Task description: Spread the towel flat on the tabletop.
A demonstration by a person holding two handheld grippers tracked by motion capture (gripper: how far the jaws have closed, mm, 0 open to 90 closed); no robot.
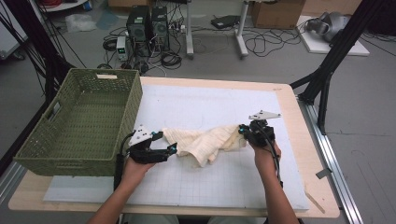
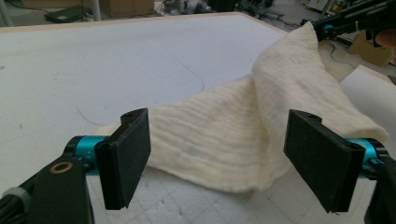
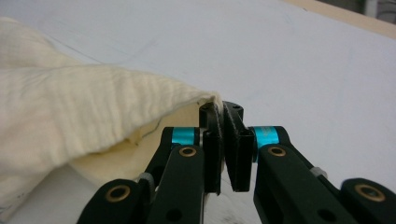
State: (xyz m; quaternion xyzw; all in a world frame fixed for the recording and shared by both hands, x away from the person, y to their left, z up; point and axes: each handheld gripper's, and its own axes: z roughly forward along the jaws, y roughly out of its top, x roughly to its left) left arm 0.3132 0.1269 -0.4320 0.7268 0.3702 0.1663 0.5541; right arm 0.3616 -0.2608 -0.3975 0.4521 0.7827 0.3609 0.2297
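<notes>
Room, far left: dark stand legs and black cables run down to the grey floor.
Basket: a green woven basket sits on the table's left edge, its long side along the white mat; the inside looks bare.
Floor behind the table: two dark computer towers, coils of cable and the white legs of another table.
Table: a light wooden top with a white gridded mat over most of it; faint pencil-like lines show on the mat in the left gripper view.
Left gripper: the left gripper lies low on the mat just beside the basket's near right corner, jaws spread wide, with the cloth's left end between and just beyond the pads without contact.
Cloth: a cream ribbed cloth lies crumpled mid-mat, stretched between the two grippers, its right end lifted.
Right gripper: the right gripper has its jaws pressed together, pinching the cloth's right corner; the pinch shows close up in the right gripper view.
Room, right: cardboard boxes at the back, a white board on the floor, and a black tripod leg beside the table.
</notes>
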